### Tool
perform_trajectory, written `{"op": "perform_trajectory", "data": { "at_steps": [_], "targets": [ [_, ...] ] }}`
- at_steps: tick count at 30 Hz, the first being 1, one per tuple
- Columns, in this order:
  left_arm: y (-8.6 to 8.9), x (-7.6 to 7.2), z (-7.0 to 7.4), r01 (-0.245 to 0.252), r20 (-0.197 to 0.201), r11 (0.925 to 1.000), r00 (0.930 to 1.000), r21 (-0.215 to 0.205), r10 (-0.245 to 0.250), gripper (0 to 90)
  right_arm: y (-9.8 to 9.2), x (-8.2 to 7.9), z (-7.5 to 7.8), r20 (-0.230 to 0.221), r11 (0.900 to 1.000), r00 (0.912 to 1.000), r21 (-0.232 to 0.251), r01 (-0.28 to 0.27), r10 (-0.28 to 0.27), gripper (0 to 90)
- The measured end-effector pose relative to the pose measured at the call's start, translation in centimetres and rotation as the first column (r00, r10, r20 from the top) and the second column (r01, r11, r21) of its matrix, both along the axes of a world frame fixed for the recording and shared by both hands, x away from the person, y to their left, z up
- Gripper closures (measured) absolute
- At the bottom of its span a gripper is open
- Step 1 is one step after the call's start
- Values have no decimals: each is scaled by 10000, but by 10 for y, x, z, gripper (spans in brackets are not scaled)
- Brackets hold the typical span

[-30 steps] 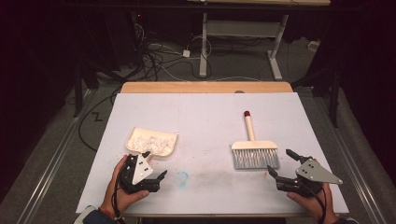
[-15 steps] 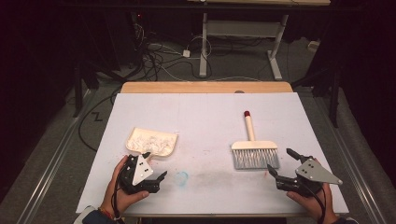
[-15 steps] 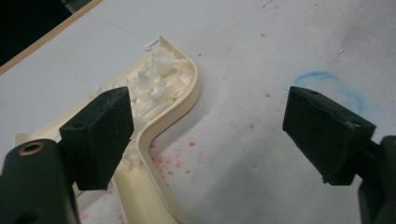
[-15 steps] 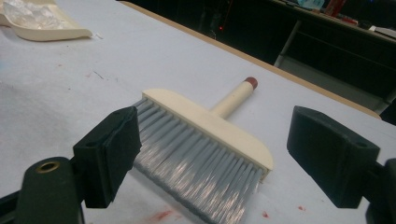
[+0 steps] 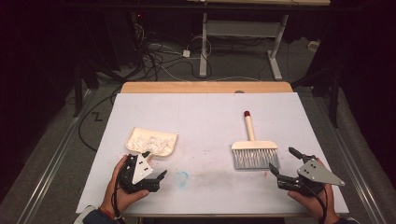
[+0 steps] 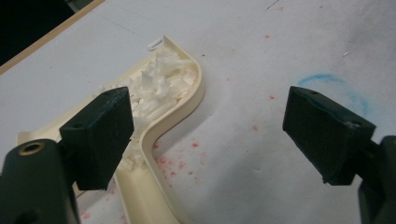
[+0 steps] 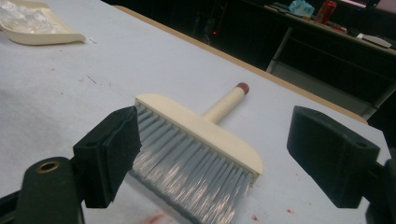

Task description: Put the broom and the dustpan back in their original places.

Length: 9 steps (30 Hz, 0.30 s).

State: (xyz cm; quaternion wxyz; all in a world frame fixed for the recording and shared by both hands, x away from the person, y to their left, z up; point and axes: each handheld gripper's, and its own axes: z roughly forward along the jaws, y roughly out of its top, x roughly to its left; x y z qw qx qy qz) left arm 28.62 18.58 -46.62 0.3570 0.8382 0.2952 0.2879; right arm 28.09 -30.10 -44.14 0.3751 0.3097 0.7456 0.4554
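Left tongs (image 5: pixel 155 165) agape just beside a dustpan (image 5: pixel 152 141) of white scraps, right tongs (image 5: pixel 286 161) agape by a brush (image 5: pixel 254 149), all on the desk (image 5: pixel 205 116).

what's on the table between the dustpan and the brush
Bare white table with faint red specks lies between the dustpan and the brush in the high view.

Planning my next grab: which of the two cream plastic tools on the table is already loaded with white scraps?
The cream plastic dustpan by the left gripper holds white scraps; the cream grey-bristled brush lies bare near the right gripper.
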Motion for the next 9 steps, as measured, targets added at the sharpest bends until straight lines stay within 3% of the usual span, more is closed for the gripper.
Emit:
{"op": "perform_trajectory", "data": {
  "at_steps": [9],
  "targets": [
    [-1,2,1,-96,-11,9999,10000,-64,96,155,2,2,-1,-189,10000,9998,-95,30,-32,188]
  ]
}}
